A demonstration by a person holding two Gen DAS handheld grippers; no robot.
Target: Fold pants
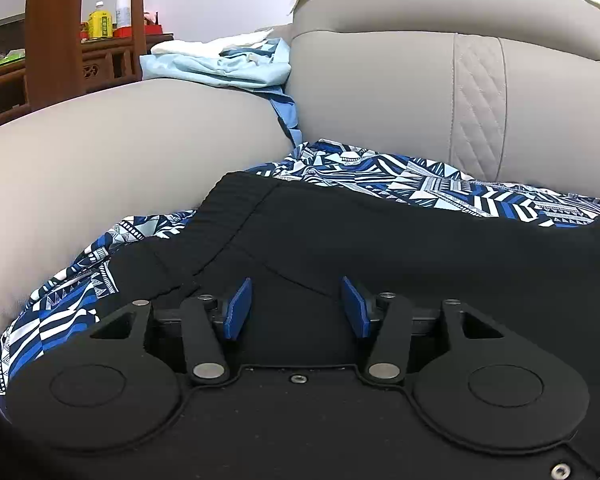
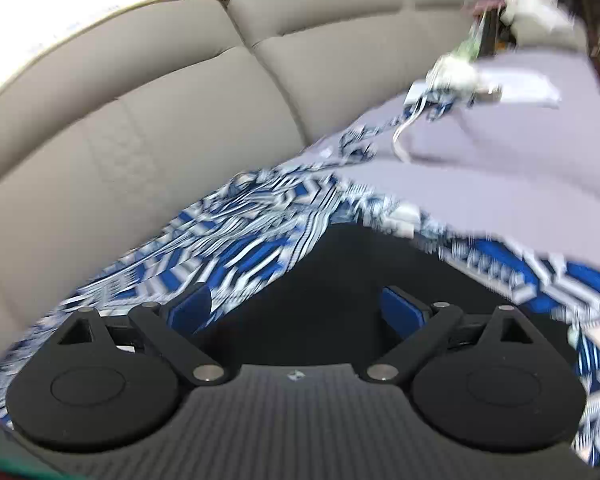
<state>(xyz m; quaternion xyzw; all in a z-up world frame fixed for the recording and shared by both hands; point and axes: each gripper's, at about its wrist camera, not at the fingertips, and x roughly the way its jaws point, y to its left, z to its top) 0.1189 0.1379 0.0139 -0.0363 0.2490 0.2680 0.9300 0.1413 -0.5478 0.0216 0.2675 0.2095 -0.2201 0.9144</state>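
Black pants (image 1: 380, 240) lie flat across patterned cloth (image 1: 420, 184).

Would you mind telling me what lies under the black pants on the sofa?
A blue-and-white patterned cloth lies under the black pants, showing past their edges on the sofa. How far it runs beneath them, and anything else there, is covered.

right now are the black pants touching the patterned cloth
Touching. The left wrist view shows the black pants lying directly on the blue-and-white patterned cloth, their edge overlapping it with no gap.
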